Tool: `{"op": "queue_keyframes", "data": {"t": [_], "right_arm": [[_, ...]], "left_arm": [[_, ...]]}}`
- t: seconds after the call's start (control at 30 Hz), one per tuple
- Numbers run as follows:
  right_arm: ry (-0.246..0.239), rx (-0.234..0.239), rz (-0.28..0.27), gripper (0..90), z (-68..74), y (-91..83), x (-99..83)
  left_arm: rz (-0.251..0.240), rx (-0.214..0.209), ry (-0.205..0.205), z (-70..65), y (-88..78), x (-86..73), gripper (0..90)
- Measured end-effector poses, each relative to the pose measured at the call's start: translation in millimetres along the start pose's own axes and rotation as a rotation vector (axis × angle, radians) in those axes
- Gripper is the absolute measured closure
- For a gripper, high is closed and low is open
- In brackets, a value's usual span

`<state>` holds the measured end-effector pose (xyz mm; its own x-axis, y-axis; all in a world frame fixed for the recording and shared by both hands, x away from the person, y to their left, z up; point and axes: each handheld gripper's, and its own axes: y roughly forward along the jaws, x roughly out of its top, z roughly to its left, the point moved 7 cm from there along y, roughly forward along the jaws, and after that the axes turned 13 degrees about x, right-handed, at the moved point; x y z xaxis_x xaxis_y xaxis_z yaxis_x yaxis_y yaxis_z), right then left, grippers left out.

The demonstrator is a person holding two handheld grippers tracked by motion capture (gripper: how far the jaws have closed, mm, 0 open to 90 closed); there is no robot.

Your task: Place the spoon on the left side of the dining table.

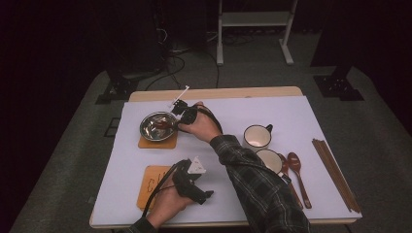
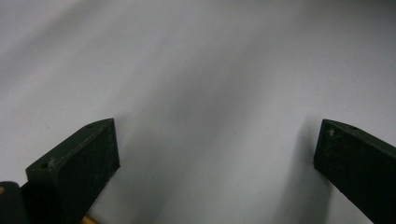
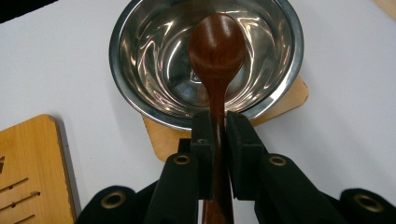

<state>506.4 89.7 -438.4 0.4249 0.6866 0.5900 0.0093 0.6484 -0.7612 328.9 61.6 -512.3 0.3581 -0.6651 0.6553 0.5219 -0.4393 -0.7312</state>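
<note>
A shiny steel bowl (image 3: 205,60) sits on a small wooden coaster (image 3: 289,95) at the table's back left (image 1: 158,125). My right gripper (image 3: 216,126) is shut on the handle of a dark brown wooden spoon (image 3: 217,46), whose head hangs over the inside of the bowl. From above, the right gripper (image 1: 180,116) reaches the bowl's right rim. My left gripper (image 1: 194,187) rests low near the front edge, beside a wooden coaster (image 1: 150,182); in its own view the jaws (image 2: 215,154) stand wide apart over bare white cloth, nothing between them.
Two white cups (image 1: 256,136) (image 1: 268,159) stand right of centre. Two more brown spoons (image 1: 297,177) lie beside them, and a bundle of chopsticks (image 1: 336,174) lies near the right edge. A slotted wooden coaster (image 3: 32,172) lies left of the bowl in the right gripper view.
</note>
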Motion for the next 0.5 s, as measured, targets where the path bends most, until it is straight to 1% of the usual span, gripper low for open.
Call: {"op": "queue_keyframes", "data": {"t": [0.5], "right_arm": [[-0.005,-0.005,0.003,80.9,-1.2,1.5,-0.5]], "left_arm": [[0.0,0.0,-0.001,-0.1,0.0,0.0,0.0]]}}
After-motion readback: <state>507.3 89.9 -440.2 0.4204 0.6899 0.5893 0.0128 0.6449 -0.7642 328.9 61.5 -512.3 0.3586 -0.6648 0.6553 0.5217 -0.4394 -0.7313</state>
